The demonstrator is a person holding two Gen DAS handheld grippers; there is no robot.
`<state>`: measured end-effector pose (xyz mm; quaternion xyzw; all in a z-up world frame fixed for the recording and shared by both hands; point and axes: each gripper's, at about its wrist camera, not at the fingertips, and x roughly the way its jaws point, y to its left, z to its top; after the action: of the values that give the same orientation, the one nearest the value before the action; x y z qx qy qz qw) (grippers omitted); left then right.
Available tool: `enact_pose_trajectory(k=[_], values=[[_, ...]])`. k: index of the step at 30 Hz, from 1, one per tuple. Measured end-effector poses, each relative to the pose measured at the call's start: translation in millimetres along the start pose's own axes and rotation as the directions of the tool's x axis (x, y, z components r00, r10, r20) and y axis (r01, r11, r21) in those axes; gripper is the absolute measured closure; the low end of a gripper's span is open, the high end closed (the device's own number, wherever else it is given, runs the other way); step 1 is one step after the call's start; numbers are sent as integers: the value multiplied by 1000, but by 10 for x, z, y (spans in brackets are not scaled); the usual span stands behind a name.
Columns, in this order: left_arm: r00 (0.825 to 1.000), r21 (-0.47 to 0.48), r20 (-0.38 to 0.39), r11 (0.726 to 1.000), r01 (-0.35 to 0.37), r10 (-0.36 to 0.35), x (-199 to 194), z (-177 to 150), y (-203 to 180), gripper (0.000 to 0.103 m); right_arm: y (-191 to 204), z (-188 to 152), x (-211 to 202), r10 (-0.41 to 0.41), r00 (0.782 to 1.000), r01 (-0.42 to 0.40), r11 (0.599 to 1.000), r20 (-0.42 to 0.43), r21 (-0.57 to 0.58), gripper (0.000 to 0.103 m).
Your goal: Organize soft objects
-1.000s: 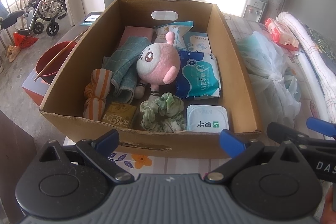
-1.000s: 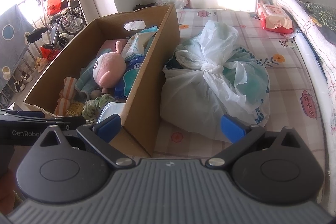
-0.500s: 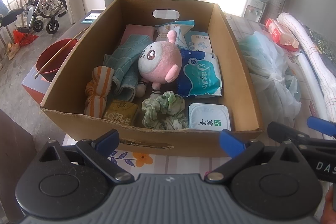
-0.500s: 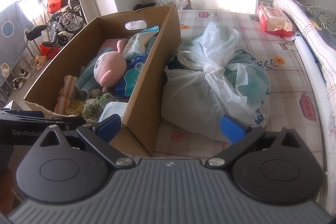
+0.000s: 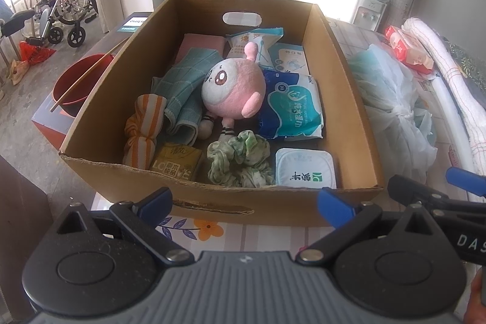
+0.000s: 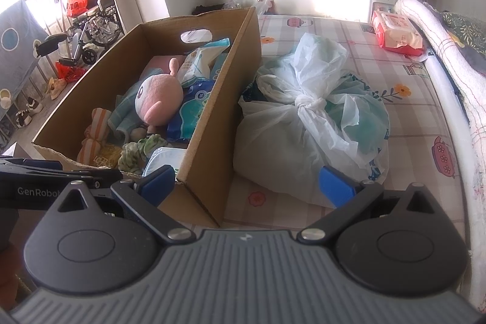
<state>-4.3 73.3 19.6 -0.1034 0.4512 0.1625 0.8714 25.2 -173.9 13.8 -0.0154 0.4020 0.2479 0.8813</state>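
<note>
The left gripper (image 5: 246, 202) hovers just short of the near wall of the box (image 5: 349, 99), jaws wide and holding nothing. The right gripper (image 6: 246, 184) is level with it on the right, its jaws also wide and empty, with the box's near right corner and a tied bag (image 6: 309, 123) ahead of it. Each gripper shows at the edge of the other's view.

The box stands on a patterned sheet (image 6: 404, 117), open at the top. In its middle lies a pink plush (image 5: 234, 93), face up, its striped legs pointing toward the near wall. Left of the plush is a folded teal cloth (image 5: 182, 93), and nearer the left wall a knotted orange-striped cloth (image 5: 142, 129). Along the near wall, from left to right, lie a yellow packet (image 5: 177, 163), a green scrunchie (image 5: 240, 163) and a white tub (image 5: 305, 170). The scrunchie touches the plush's feet. A blue wipes pack (image 5: 291, 114) lies right of the plush, partly under its arm. Behind it are more packets and a pink pad (image 5: 202, 43) at the far left corner.

The bag touches the box's right wall. A red tissue pack (image 6: 398, 32) lies well beyond the bag, near a rolled white blanket (image 6: 434, 50). Left of the box, lower down, sits a red bowl (image 5: 76, 81) with chopsticks across it.
</note>
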Motion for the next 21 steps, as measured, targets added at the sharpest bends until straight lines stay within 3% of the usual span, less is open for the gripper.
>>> enact_pose_trajectory(k=[21], values=[[1000,-2,-2,1000,-10,10,-10,11,-2,1,8,21,1,1,1000,-1,1000,1,-3,1]])
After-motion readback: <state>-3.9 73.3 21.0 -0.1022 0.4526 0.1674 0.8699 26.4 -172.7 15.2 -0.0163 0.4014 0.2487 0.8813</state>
